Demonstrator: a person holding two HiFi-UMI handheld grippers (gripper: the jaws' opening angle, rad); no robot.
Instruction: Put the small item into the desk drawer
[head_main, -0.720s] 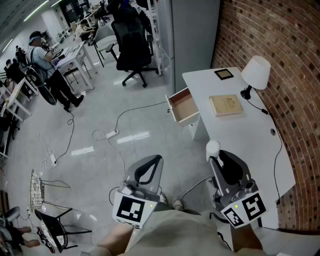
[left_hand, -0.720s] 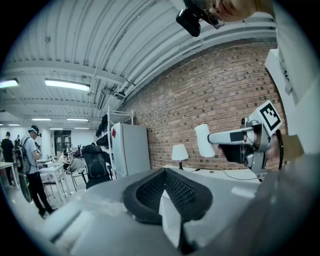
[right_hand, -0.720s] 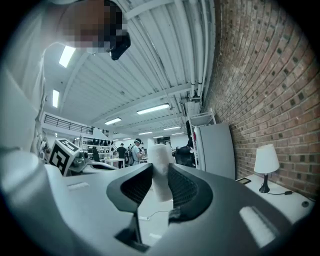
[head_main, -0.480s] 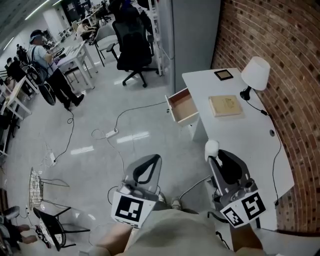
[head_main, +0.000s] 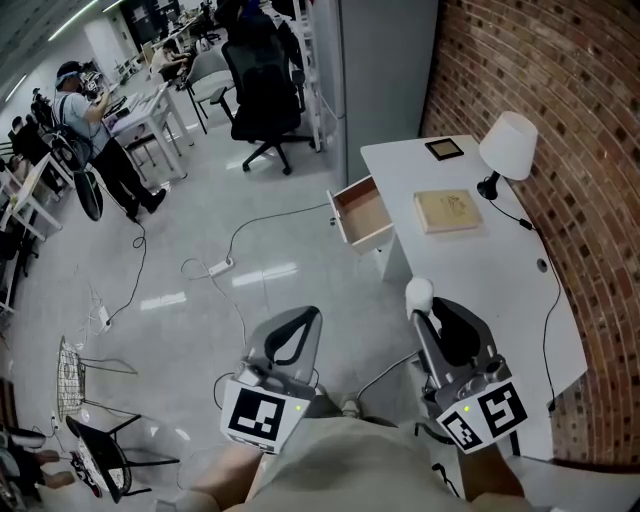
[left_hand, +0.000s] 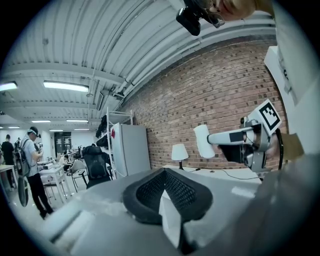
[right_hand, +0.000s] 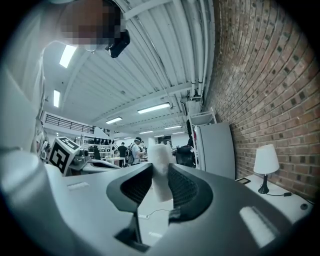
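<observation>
Tongs status: right tongs clamped on small item; left tongs closed, empty
Pickup judged complete, deposit outstanding (drawer stands open at the tabletop edge, well apart from the held small item)

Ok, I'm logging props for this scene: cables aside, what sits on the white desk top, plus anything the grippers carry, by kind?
Lamp: 1
Tan book: 1
Black-framed square: 1
Small white item, held in the right gripper: 1
Total: 4
</observation>
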